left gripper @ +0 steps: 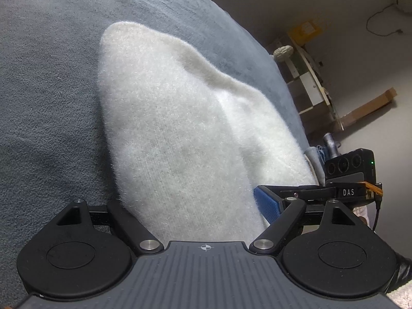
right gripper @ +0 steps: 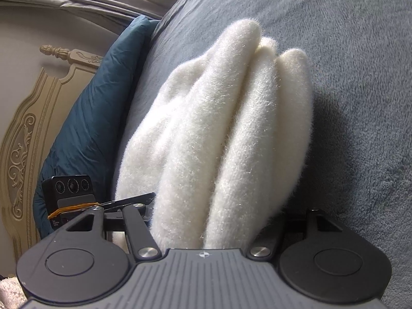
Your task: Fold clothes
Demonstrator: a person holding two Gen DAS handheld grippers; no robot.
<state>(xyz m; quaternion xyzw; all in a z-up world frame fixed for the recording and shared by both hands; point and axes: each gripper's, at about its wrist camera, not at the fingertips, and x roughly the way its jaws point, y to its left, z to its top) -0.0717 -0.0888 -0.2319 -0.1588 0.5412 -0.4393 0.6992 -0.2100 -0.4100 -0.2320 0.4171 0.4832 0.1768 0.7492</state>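
Gripping the white fuzzy garment point(left gripper: 167, 116) with both grippers over a bed covered by a grey-blue fleece blanket point(left gripper: 51, 77).

Left wrist view: clamping one end of the garment between the jaws of the left gripper point(left gripper: 191, 203), set wide around the thick cloth. Pressing the pile against the blue pad point(left gripper: 267, 204) of the right-hand finger, and hiding the opposite finger under the fabric. Spreading away from the jaws as one broad, smooth sheet, narrowing to a rounded far end resting on the blanket, with a soft ridge running along its right side. Showing, beyond the bed's edge on the right, pale floor, a long cardboard box point(left gripper: 365, 108) and a white cable point(left gripper: 381, 25) near the wall.

Right wrist view: clamping the other end between the jaws of the right gripper point(right gripper: 206, 221), likewise held apart by the bulk of cloth and concealing both fingertips. Gathering here into several long rounded pleats lying side by side, rising from the jaws and ending in bunched tips on the blanket. Casting a shadow on the fleece to the right of the pleats. Lying beside a teal pillow point(right gripper: 90, 116) leaning against a cream carved headboard point(right gripper: 31, 118) on the left.

Showing each gripper at the edge of the other's view, close together, level with one another.
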